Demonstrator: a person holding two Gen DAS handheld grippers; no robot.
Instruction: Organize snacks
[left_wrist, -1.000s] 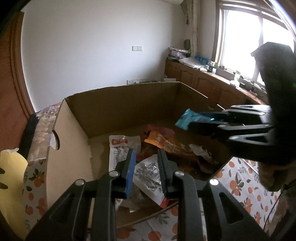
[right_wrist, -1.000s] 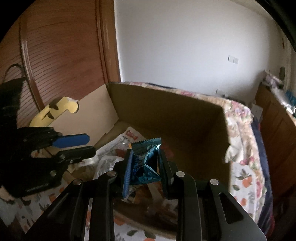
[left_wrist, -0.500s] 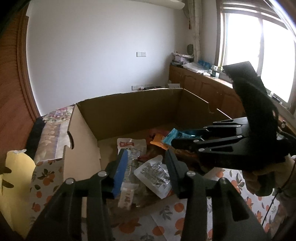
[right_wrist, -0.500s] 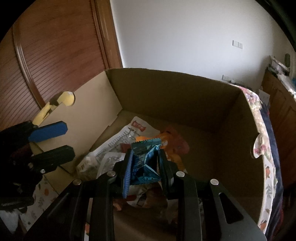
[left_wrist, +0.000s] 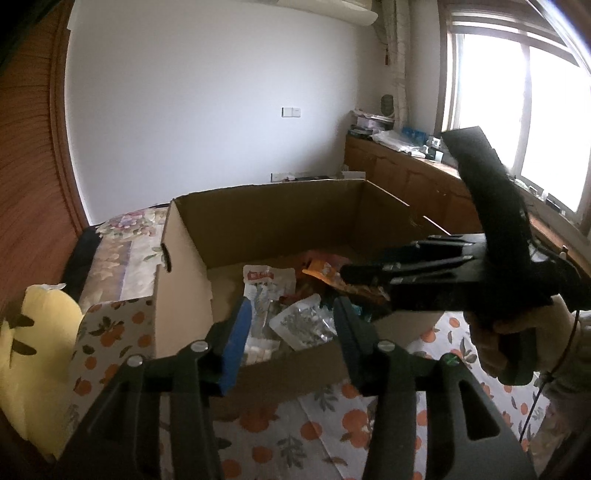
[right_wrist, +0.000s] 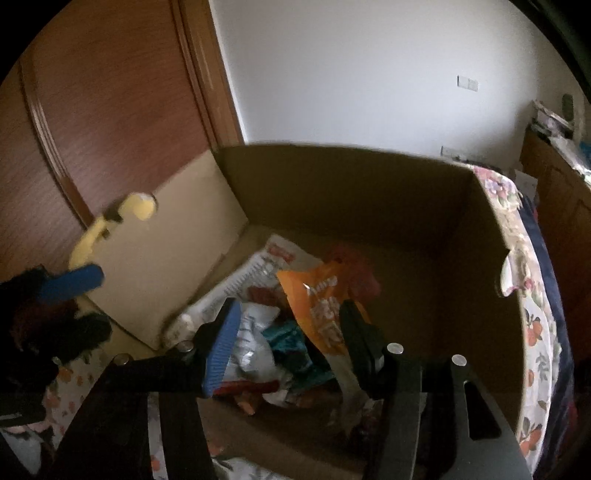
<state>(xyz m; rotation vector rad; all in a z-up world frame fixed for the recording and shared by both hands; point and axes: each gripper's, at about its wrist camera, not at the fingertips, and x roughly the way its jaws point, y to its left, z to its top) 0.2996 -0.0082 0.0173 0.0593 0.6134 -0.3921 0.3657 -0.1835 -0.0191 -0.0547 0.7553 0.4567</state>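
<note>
From the left wrist camera, the open cardboard box (left_wrist: 258, 221) is the landmark: it sits on an orange-patterned cloth (left_wrist: 280, 432), its near rim low and its back and side walls standing taller, the top fully open. The left gripper (left_wrist: 291, 325) hangs just over that near rim, its jaws spread and opening with nothing between them; through the gap lie the snacks on the box floor, a clear silvery packet (left_wrist: 303, 326) nearest the rim and a white packet with a red label (left_wrist: 267, 280) behind it. The right gripper (left_wrist: 373, 275), held by a hand (left_wrist: 517, 339) outside the box's right wall, reaches in over that wall above an orange packet (left_wrist: 323, 269). A yellow plush toy (left_wrist: 33, 354) lies well left of the box. From the right wrist camera, the right gripper (right_wrist: 286, 339) is inside the box, above the snack heap, its jaws opening and no longer touching the teal packet (right_wrist: 288, 338) that lies on the pile between them, next to the orange packet (right_wrist: 321, 299). The far half of the box floor (right_wrist: 424, 280) is bare cardboard, with the left gripper (right_wrist: 74, 295) beyond the left wall
</note>
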